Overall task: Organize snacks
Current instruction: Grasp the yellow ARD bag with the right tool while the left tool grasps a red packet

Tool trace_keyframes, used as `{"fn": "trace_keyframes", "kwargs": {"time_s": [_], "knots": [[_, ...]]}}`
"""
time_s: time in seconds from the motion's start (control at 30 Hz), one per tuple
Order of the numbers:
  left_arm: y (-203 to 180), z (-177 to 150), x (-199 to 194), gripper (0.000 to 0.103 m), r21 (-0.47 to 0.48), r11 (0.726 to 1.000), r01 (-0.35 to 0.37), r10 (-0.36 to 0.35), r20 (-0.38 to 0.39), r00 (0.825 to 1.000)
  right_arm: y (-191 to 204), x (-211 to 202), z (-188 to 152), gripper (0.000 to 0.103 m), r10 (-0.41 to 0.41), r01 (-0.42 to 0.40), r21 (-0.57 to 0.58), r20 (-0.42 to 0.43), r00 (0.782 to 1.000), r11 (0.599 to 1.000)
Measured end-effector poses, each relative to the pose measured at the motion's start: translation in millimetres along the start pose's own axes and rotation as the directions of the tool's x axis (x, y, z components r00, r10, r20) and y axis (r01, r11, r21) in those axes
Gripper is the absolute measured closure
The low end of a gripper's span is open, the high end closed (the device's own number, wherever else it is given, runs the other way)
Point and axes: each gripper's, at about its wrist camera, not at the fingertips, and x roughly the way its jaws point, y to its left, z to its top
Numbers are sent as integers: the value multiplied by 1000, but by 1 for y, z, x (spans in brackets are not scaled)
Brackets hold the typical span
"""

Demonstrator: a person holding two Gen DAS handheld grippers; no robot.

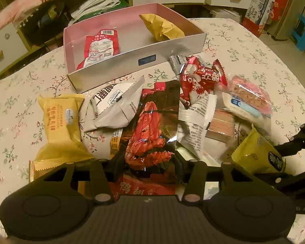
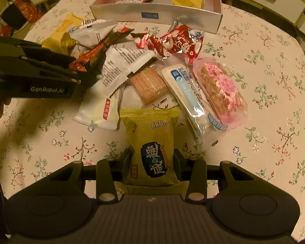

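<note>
Right hand-held gripper [image 2: 152, 162] clamped on yellow-green packet [image 2: 151, 142] at pile's near edge. Left hand-held gripper [image 1: 148, 162] closed on dark red pouch [image 1: 150, 126] mid-pile. Beyond pile, box [image 1: 116, 69] holding two snacks. Bare table [image 2: 264, 81] rightward.

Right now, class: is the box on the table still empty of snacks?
No: the box already holds a red packet and a yellow packet.
</note>
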Motion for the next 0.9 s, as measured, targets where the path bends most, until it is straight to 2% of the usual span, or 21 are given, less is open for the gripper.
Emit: {"fn": "trace_keyframes", "kwargs": {"time_s": [0.4, 0.9], "knots": [[-13, -3, -40, 49, -67, 993, 97, -92, 80, 993, -6, -19, 5, 64, 27, -29, 26, 72, 997, 999], [-17, -1, -53, 51, -77, 996, 53, -42, 132, 990, -20, -32, 7, 65, 19, -30, 91, 127, 992, 995]]}}
